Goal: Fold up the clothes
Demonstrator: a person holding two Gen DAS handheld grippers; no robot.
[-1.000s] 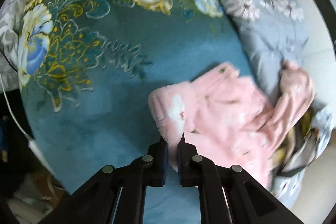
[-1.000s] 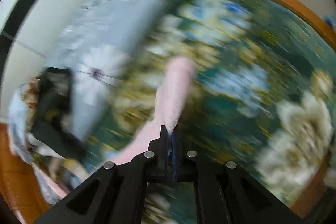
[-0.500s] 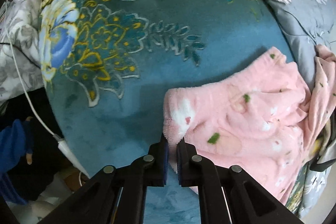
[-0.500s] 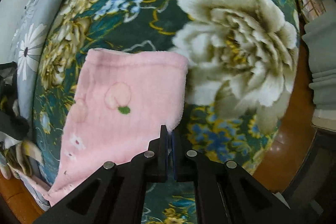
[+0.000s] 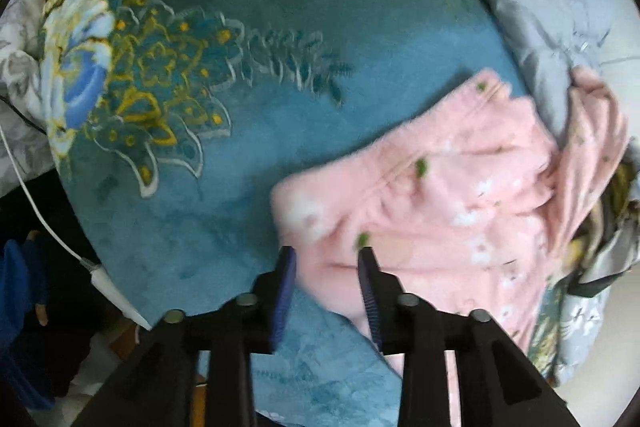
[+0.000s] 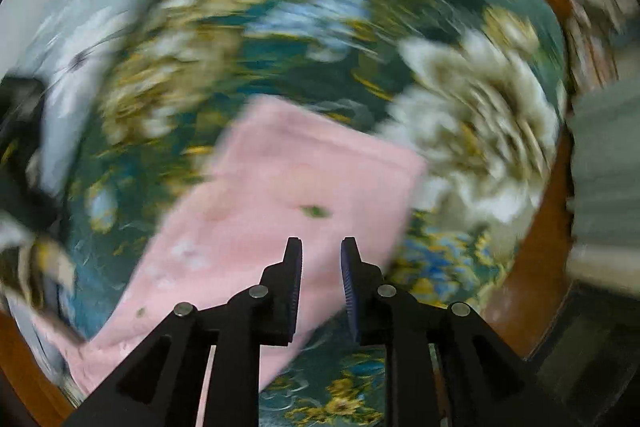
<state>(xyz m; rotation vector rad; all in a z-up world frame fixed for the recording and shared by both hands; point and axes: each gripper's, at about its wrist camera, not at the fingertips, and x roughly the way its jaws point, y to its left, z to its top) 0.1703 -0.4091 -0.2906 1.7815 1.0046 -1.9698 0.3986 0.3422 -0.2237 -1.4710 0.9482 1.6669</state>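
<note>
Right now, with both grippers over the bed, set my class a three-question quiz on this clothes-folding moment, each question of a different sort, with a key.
1. True or false: the left gripper has its jaws shut on the pink garment.
2. Multiple choice: the pink garment lies on (A) a bare wooden floor, (B) a teal floral blanket, (C) a white tray.
3. Fill in: in the right wrist view, the jaws of the right gripper stand ____ above the garment.

Key
1. False: the jaws stand apart, and the cloth lies loose on the blanket.
2. B.
3. Open. That view is blurred, but the gap between the jaws is plain.
</note>
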